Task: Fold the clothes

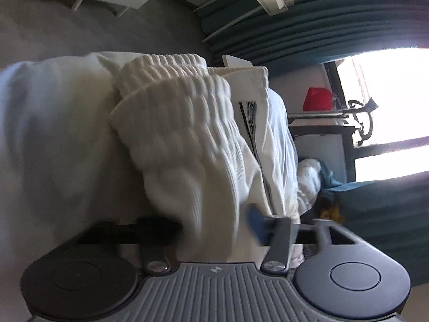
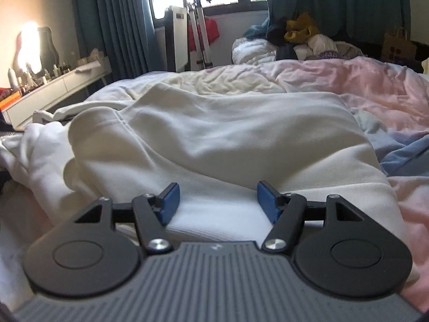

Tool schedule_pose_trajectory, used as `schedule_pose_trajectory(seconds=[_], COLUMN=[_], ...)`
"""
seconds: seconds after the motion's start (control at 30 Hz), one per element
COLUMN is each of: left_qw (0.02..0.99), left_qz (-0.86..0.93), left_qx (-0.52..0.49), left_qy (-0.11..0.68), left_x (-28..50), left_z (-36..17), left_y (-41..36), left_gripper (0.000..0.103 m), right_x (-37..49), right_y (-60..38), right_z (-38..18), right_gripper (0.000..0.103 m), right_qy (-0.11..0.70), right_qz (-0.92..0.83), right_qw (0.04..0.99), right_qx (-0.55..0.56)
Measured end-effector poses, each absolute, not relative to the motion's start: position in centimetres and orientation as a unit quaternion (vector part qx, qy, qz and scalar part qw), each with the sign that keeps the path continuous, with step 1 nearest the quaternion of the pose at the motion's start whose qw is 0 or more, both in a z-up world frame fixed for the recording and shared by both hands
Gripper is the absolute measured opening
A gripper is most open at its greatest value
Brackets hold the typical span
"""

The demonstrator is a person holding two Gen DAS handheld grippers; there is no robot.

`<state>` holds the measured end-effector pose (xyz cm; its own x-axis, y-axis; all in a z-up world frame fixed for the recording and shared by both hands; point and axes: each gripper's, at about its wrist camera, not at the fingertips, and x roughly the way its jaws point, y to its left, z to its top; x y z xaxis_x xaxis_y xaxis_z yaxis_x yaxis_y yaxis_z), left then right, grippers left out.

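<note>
A ribbed white knit cuff [image 1: 185, 123], thick and gathered, is gripped between the pads of the left tool [image 1: 214, 228]. The right tool [image 2: 218, 201] is held open over a soft cream garment [image 2: 214, 134] spread on the rumpled bed [image 2: 362, 88].

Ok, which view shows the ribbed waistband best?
Left wrist: the waistband fills the frame, bunched, with the garment running down between the left tool's fingers. Right wrist shows only smooth cream cloth on the bed, no waistband.

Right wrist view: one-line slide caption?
Right hand-held gripper, blue pads open, over a cream garment lying on a rumpled pink-and-white duvet.
</note>
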<state>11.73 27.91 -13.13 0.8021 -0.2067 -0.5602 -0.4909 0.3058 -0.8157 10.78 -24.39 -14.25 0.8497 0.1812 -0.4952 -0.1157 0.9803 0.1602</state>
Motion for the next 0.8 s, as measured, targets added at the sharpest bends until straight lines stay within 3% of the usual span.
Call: schedule_pose_trajectory(seconds=[0.03, 0.1, 0.17, 0.43, 0.7, 0.8], left_qw=[0.749, 0.76, 0.777, 0.838, 0.96, 0.975], left_qz=[0.093, 0.091, 0.084, 0.072, 0.038, 0.013], left_qx=[-0.585, -0.577, -0.558, -0.479, -0.217, -0.169], left_qy=[0.296, 0.285, 0.279, 0.25, 0.171, 0.144], left_x=[12.1, 12.7, 13.1, 12.7, 9.6, 8.9], left_z=[-13.4, -13.1, -12.3, -8.6, -1.4, 1.0], left_y=[28.4, 29.0, 28.9, 26.5, 16.5, 12.8], left_gripper=[0.033, 0.018, 0.015, 0.013, 0.013, 0.013], right_x=[10.7, 10.6, 10.5, 10.7, 11.0, 10.9], right_y=[-24.4, -24.3, -24.3, -24.1, -24.0, -24.0], right_z=[-14.7, -15.0, -14.9, -15.0, -15.0, -15.0], right_gripper=[0.067, 0.067, 0.067, 0.065, 0.066, 0.066], right_qy=[0.26, 0.257, 0.256, 0.264, 0.271, 0.272], right_qz=[0.079, 0.08, 0.08, 0.074, 0.065, 0.064], right_qw=[0.961, 0.961, 0.962, 0.961, 0.959, 0.959], right_qx=[0.059, 0.055, 0.055, 0.04, 0.039, 0.043])
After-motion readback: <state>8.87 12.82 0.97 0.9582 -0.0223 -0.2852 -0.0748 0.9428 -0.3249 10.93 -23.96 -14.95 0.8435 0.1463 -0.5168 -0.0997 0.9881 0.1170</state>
